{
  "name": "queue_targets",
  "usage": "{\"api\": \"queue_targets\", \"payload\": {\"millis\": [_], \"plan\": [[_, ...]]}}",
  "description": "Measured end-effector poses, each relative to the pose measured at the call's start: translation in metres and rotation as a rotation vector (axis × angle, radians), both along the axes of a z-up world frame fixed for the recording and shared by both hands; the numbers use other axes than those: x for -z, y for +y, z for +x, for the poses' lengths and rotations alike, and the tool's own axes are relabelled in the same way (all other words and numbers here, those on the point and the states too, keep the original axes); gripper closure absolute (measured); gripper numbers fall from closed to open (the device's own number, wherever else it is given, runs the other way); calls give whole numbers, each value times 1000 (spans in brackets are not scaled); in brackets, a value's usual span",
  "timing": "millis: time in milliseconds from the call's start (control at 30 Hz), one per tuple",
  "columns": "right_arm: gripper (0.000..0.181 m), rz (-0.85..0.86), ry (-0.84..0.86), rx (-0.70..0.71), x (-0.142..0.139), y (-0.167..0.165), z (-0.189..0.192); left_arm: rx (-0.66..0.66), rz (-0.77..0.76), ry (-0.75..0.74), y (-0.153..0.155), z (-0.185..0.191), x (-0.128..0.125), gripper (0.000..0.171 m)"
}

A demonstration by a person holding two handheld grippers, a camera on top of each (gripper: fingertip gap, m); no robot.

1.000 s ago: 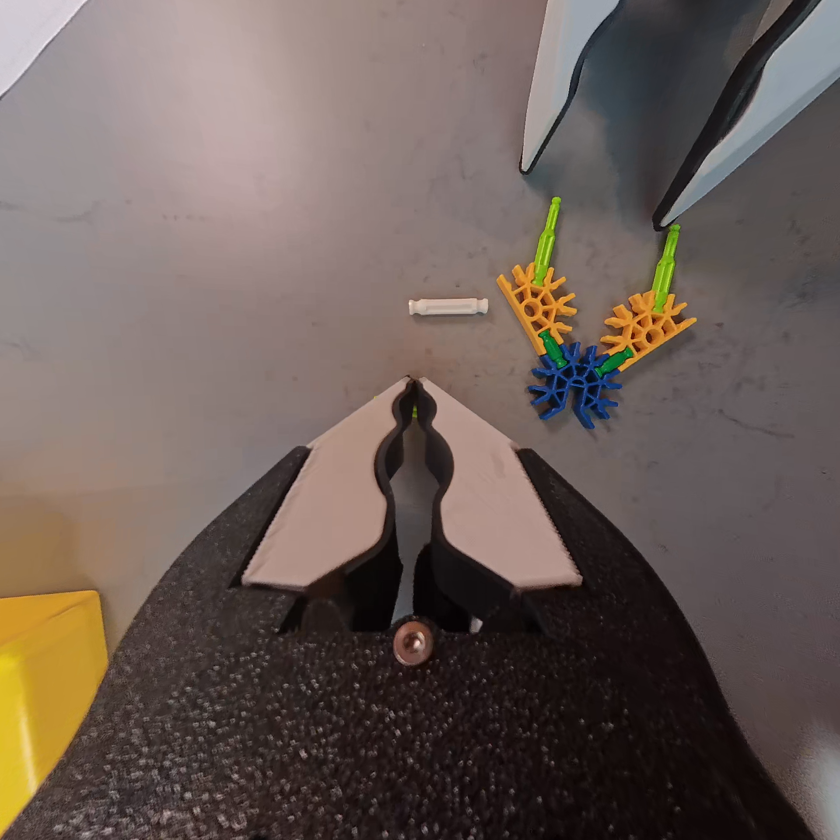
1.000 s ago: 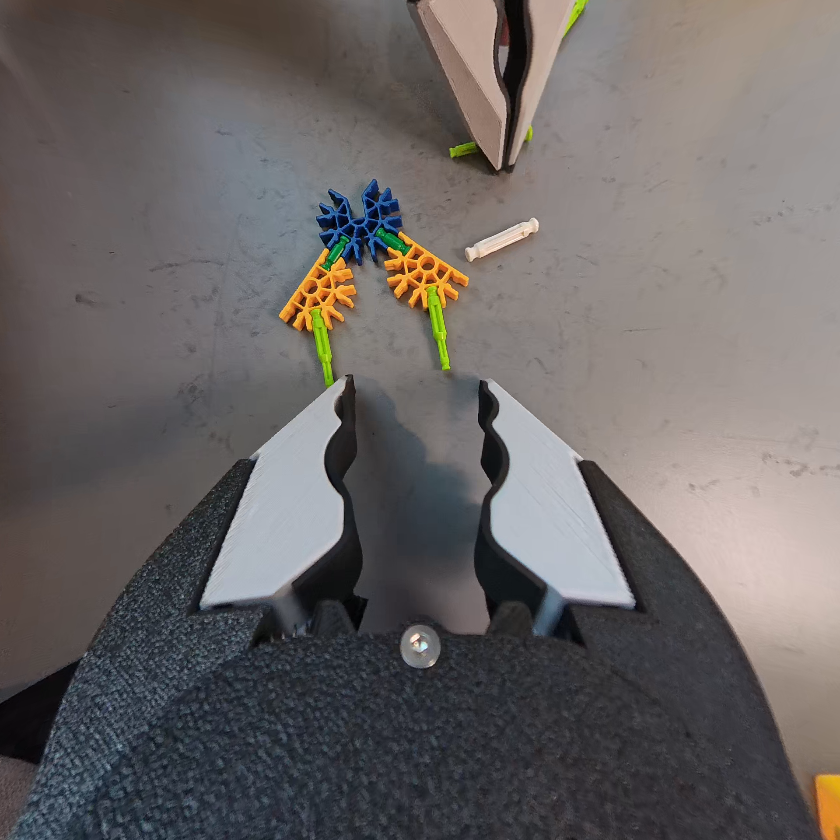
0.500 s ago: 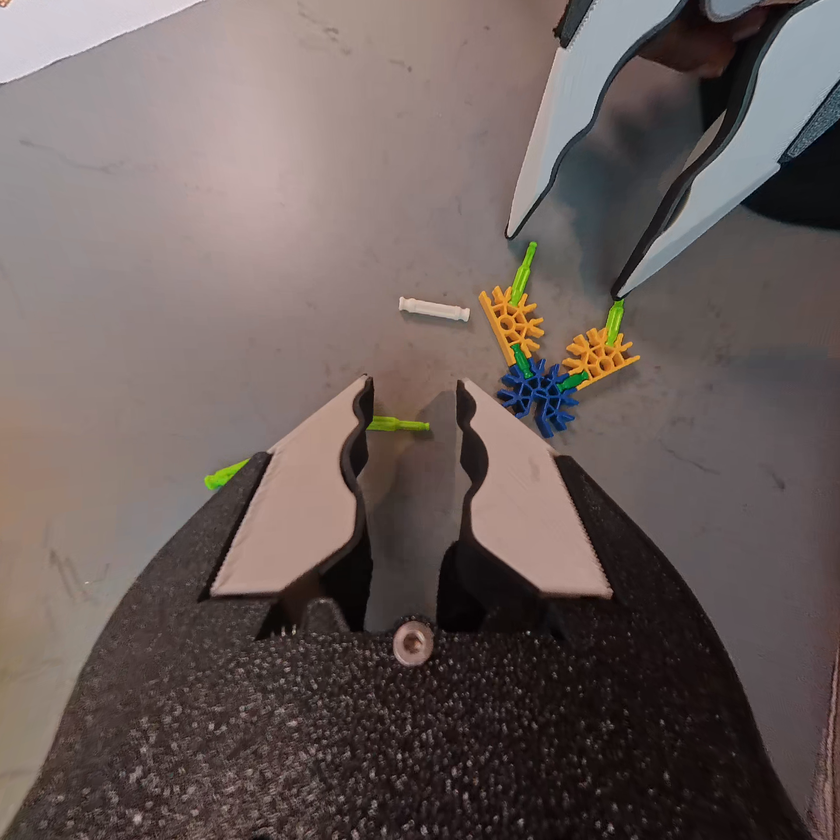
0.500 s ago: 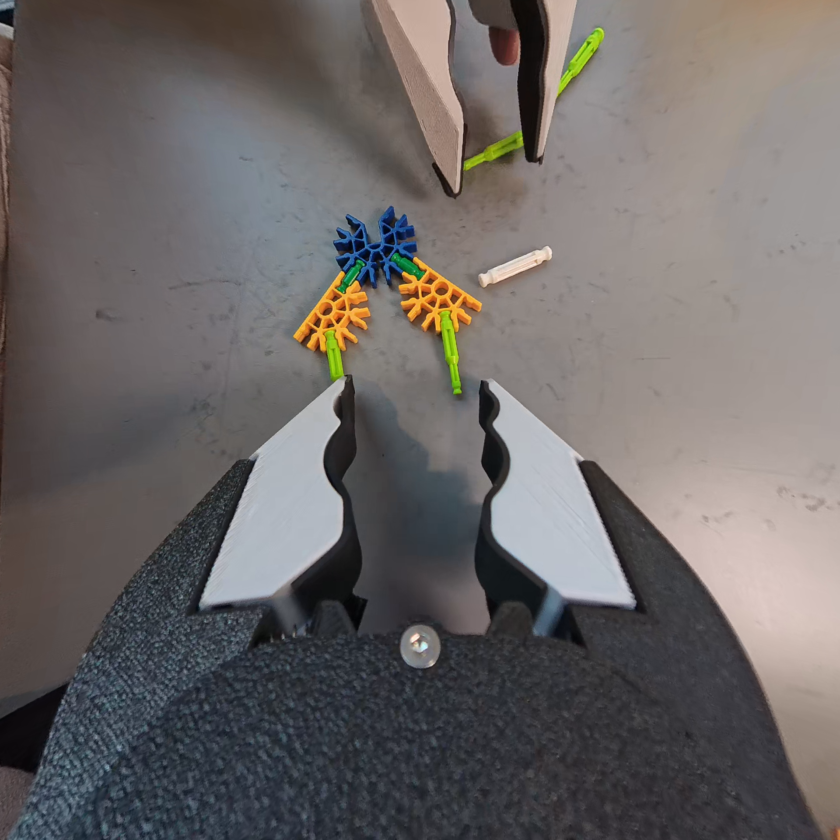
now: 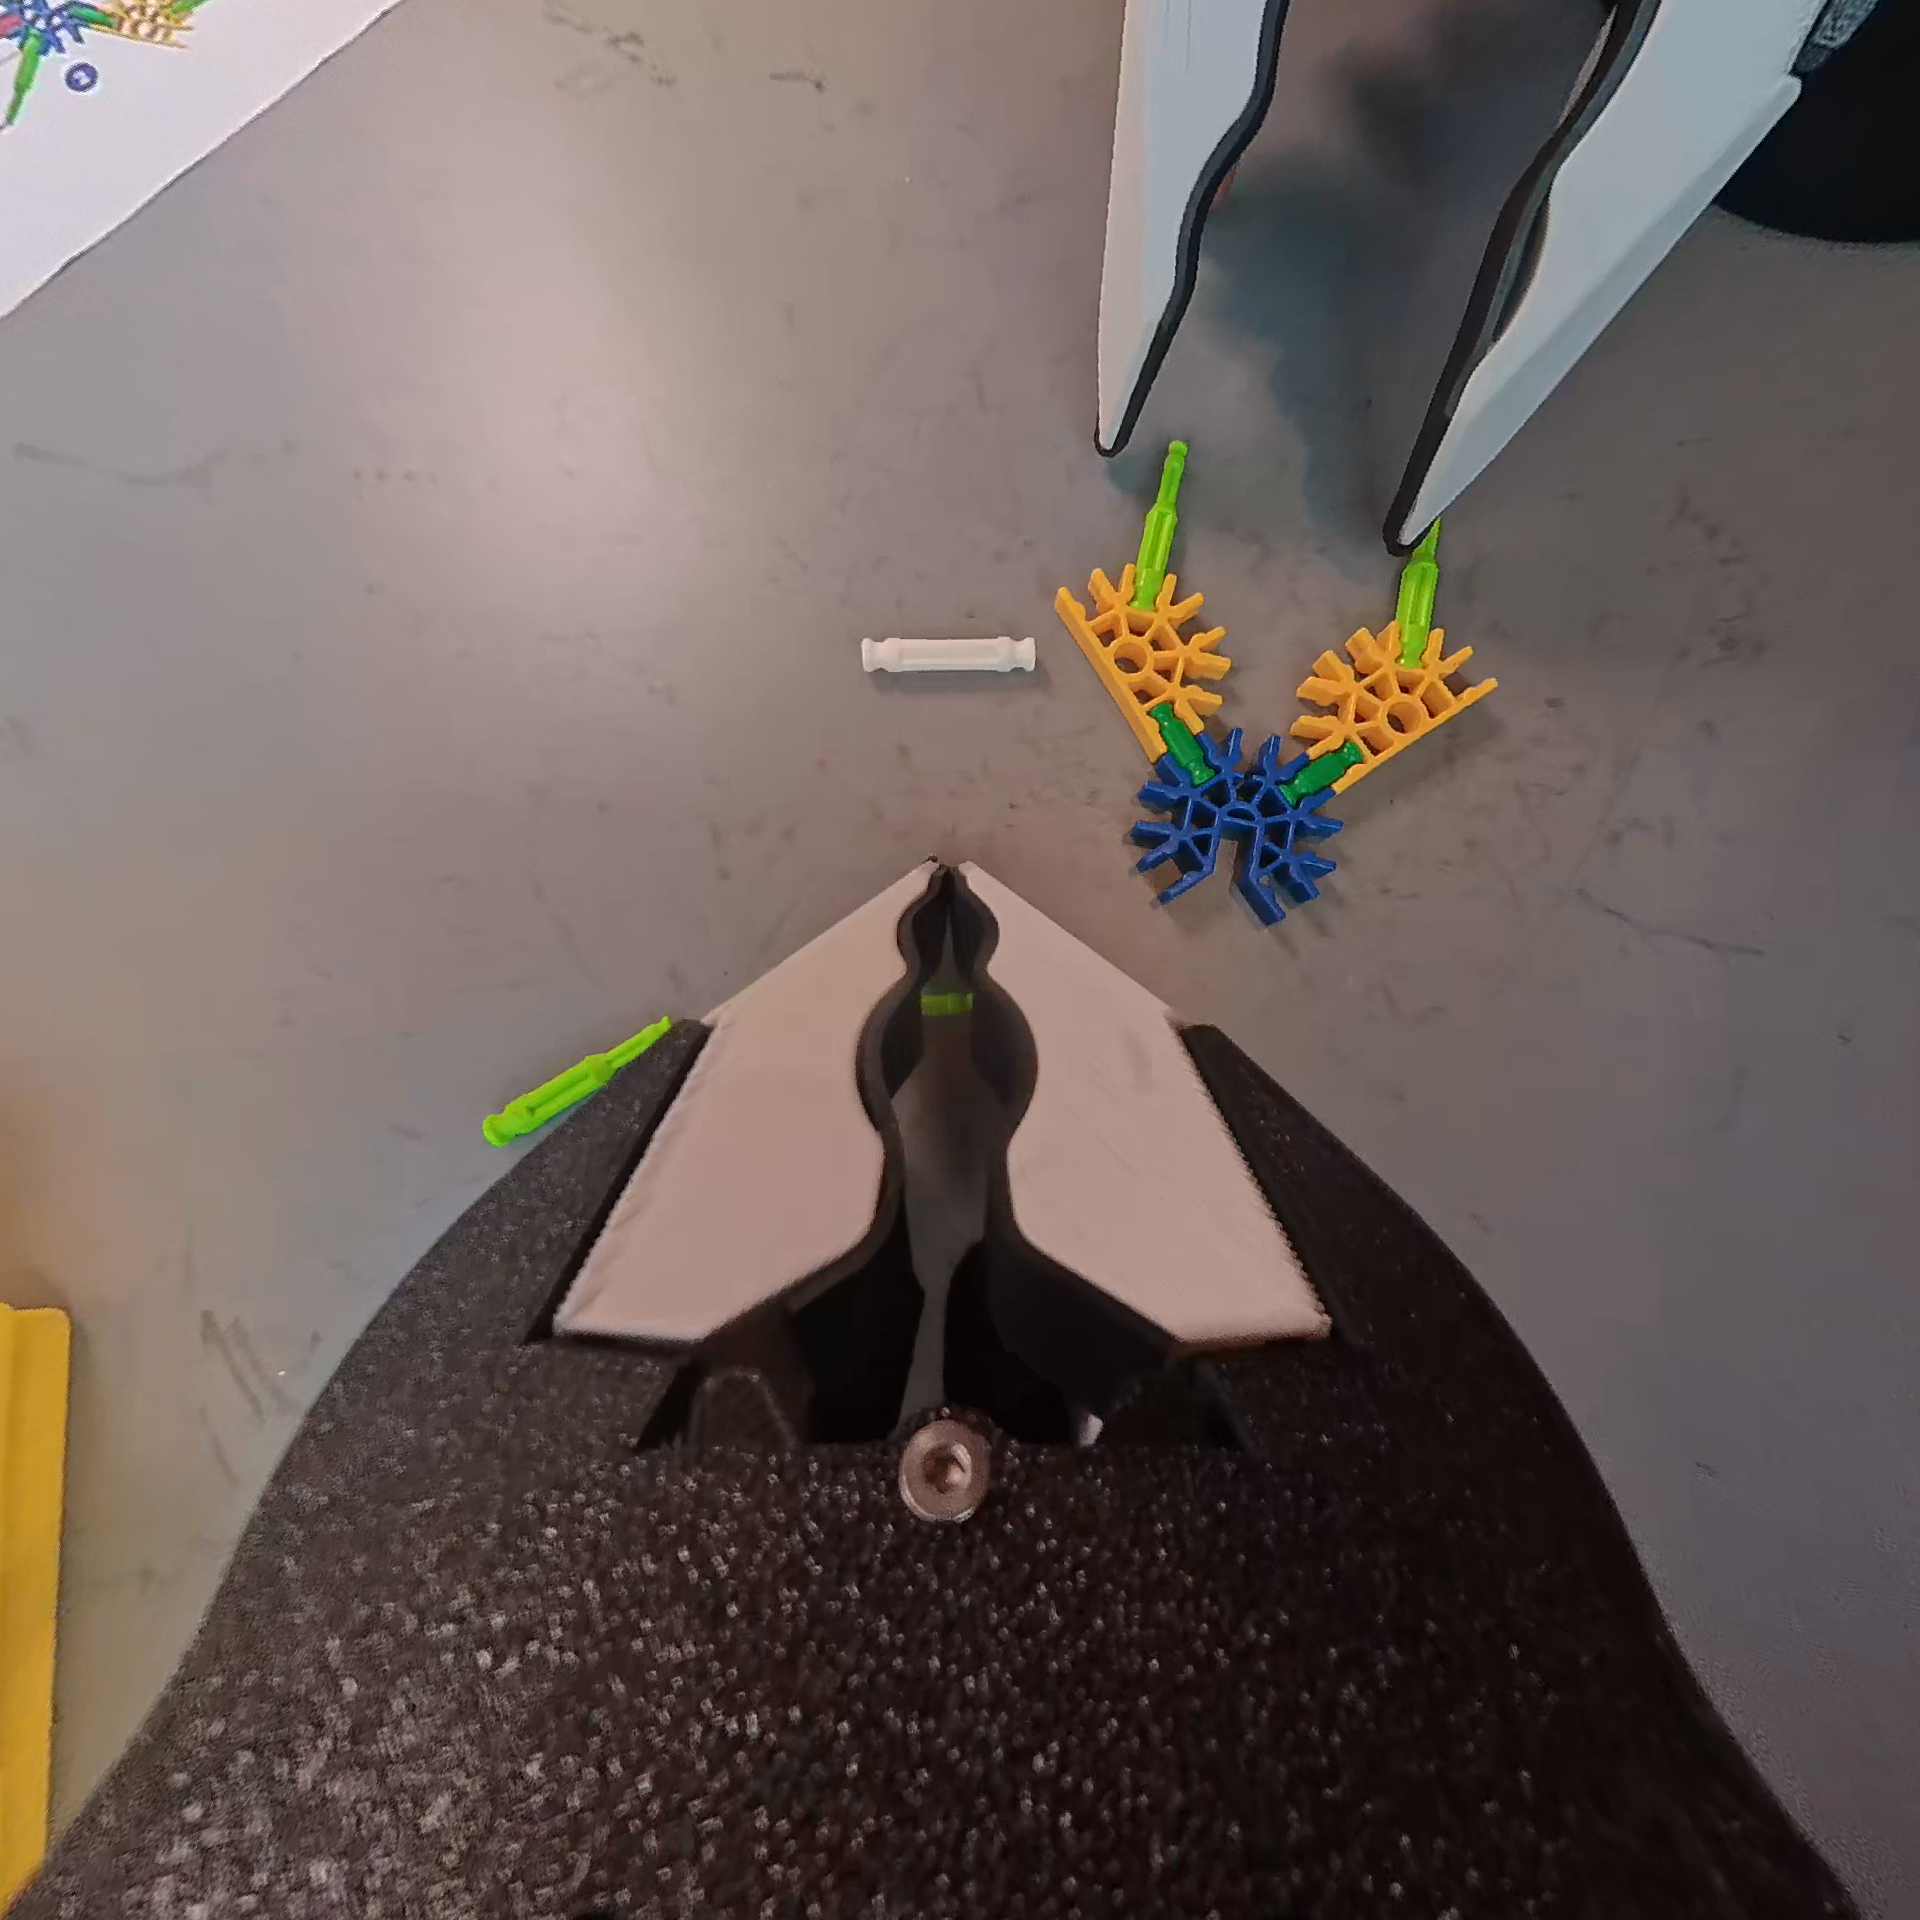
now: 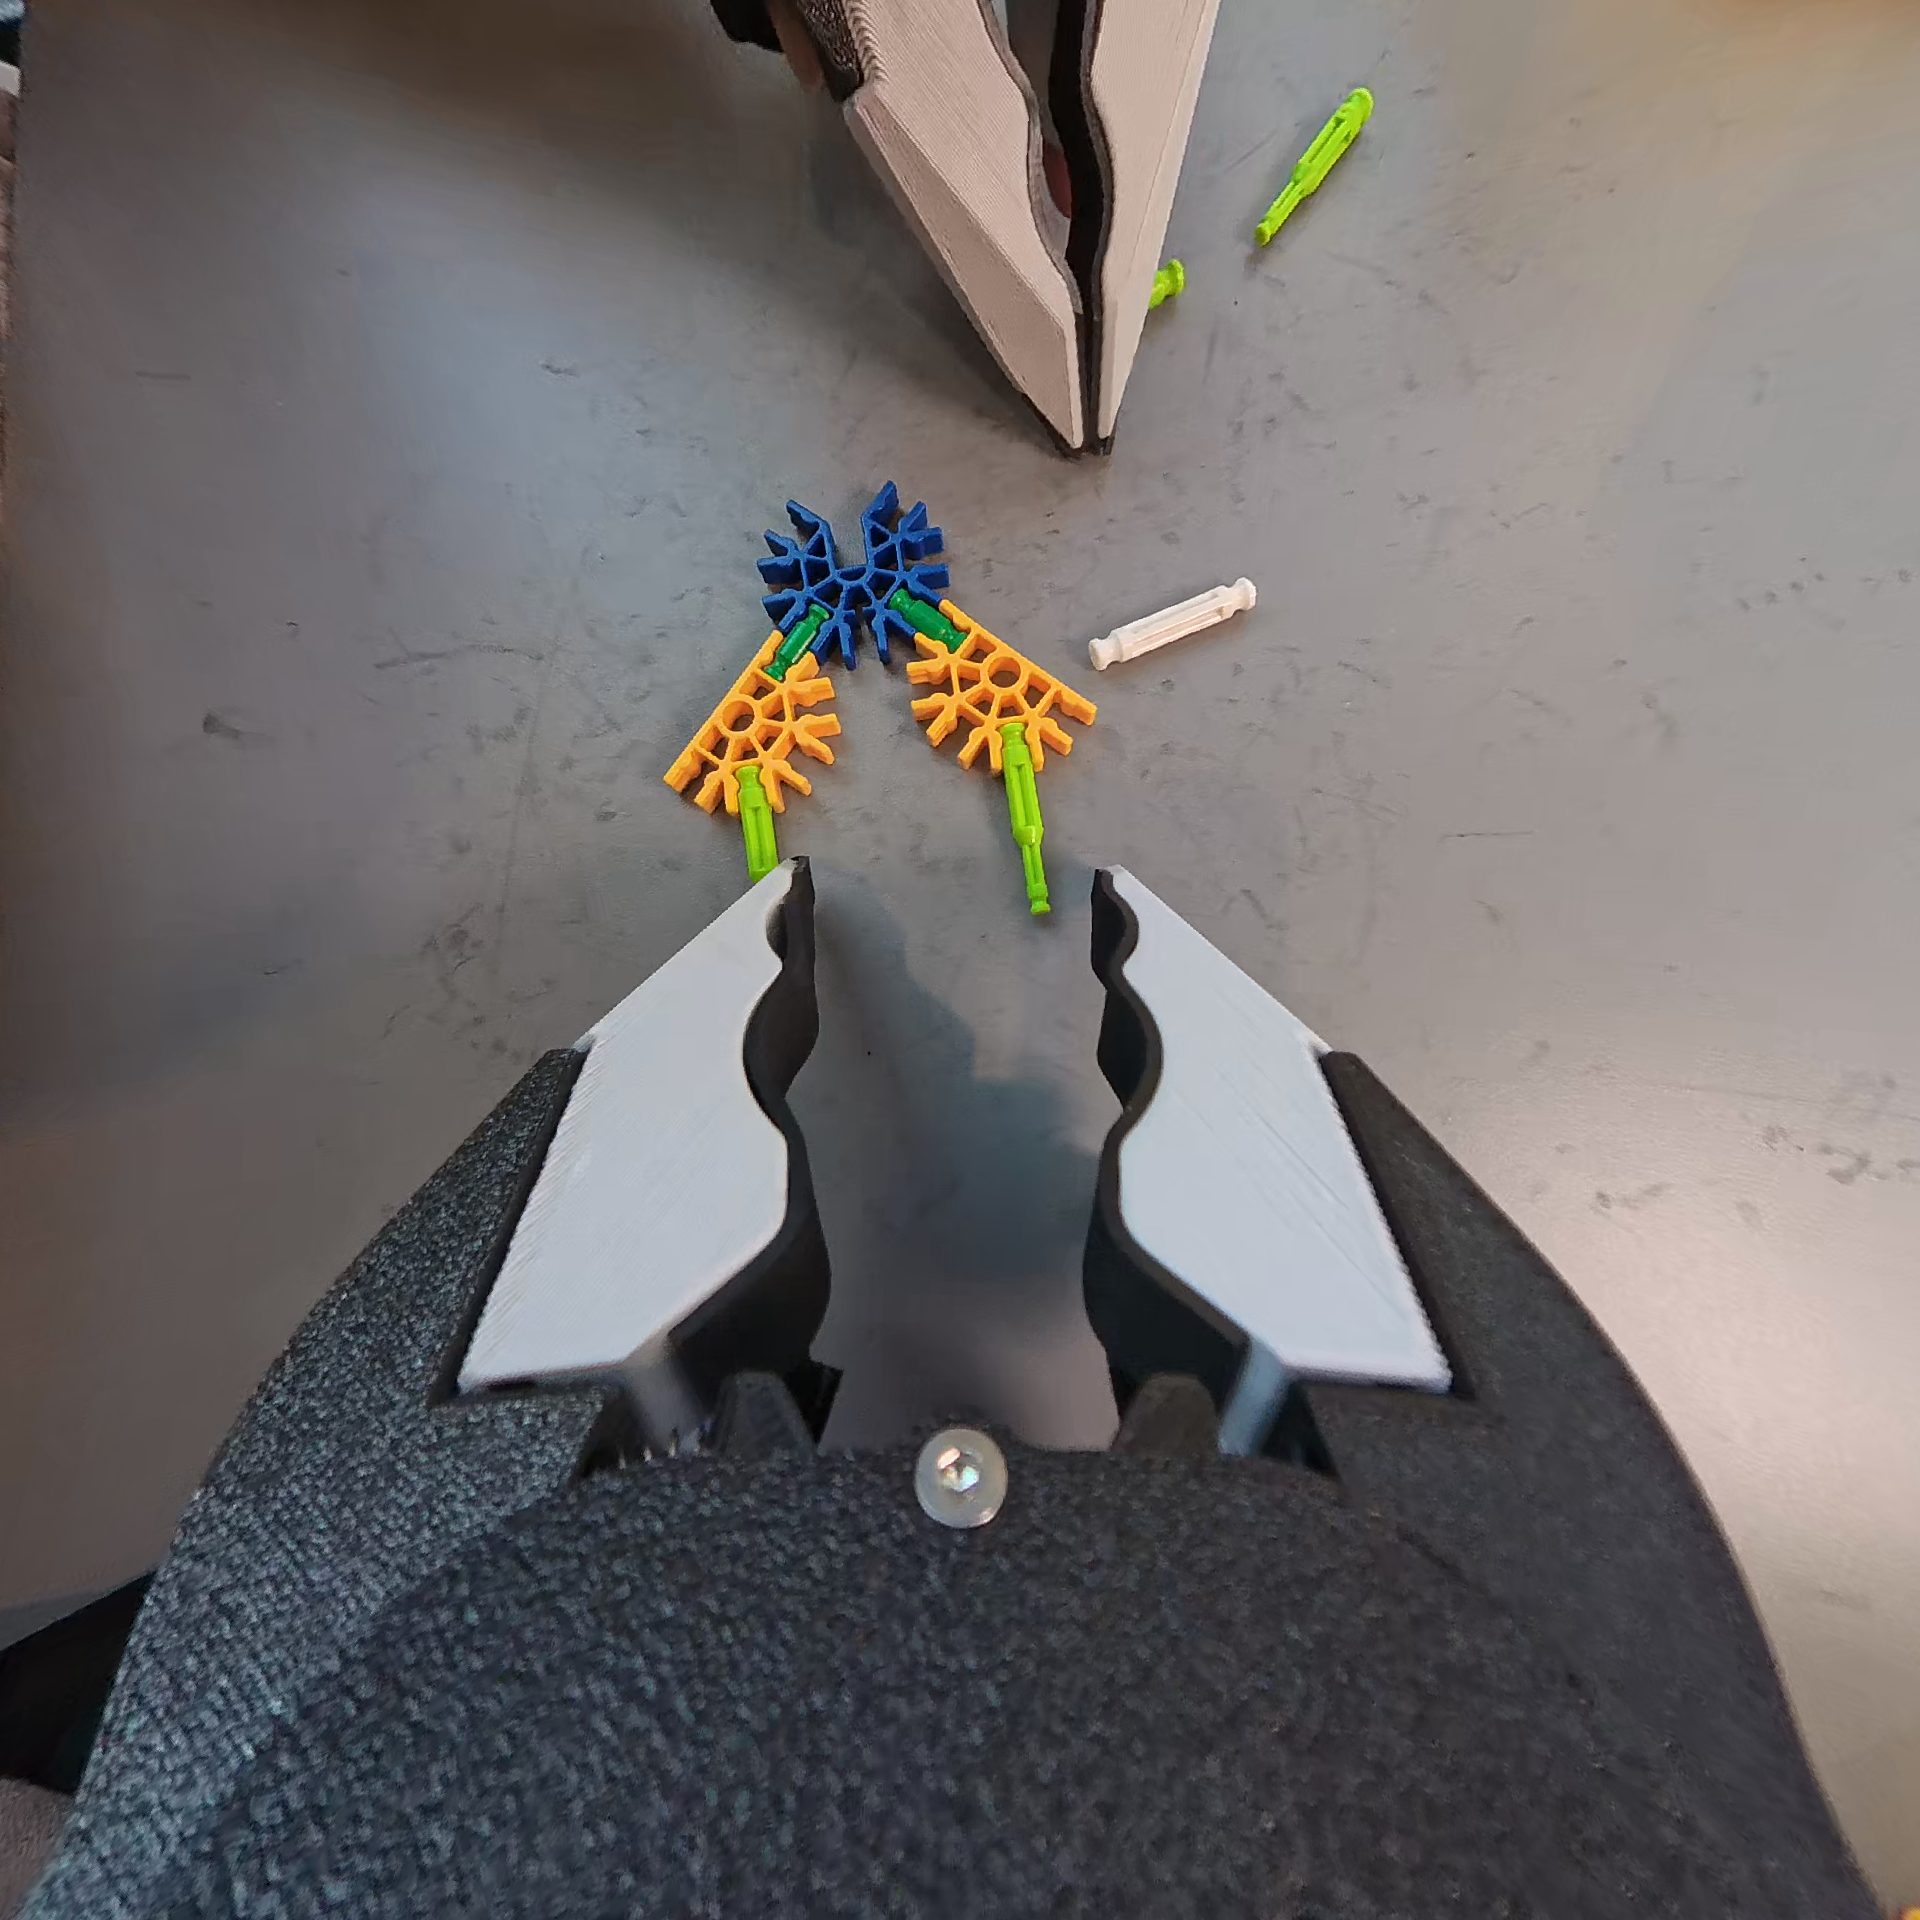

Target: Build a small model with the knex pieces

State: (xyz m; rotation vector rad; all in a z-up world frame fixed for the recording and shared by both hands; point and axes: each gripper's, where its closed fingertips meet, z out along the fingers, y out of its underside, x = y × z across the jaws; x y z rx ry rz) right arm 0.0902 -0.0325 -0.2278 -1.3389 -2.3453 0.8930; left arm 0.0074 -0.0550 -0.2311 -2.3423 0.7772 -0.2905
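A flat toy assembly lies on the grey table: a blue connector joined by dark green rods to two orange connectors, each with a light green rod sticking out. My right gripper is open and empty. Its left fingertip is at the end of one such rod, and the other rod ends just ahead of its gap. My left gripper is shut, tips together beside the assembly. A light green rod shows crosswise behind the tips, not between the pads.
A white rod lies loose left of the assembly. Another light green rod lies by my left gripper's body. A yellow box is at the left edge and a printed sheet at the far left corner. Across from one pair of fingers to the other is roughly 9 centimeters. Between my left fingertips and the blue connector there is roughly 5 centimeters. Look for it in the left wrist view too.
My left gripper was shut, opened with a green rod lying on the table between its fingers, then shut again with its tips ahead of that rod. The right gripper stayed open.
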Motion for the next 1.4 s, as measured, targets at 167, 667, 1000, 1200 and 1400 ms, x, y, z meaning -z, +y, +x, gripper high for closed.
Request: {"api": "queue_targets", "payload": {"millis": [167,667,1000,1200,1400], "plan": [[130,-21,7,5,-1,1,0,10,29,-8,-2,-6,-8,171],[131,-30,11,9,-2,1,-1,-150,57,-18,-6,-8,-5,144],[130,-10,6,10,0,2,0,-422,-30,-113,-27,-38,-3,135],[131,-8,6,11,0,2,0,-315,-12,-16,-28,-30,0,163],[131,-6,10,6,-1,1,0,-114,12,29,-29,-23,-3,167]]}}
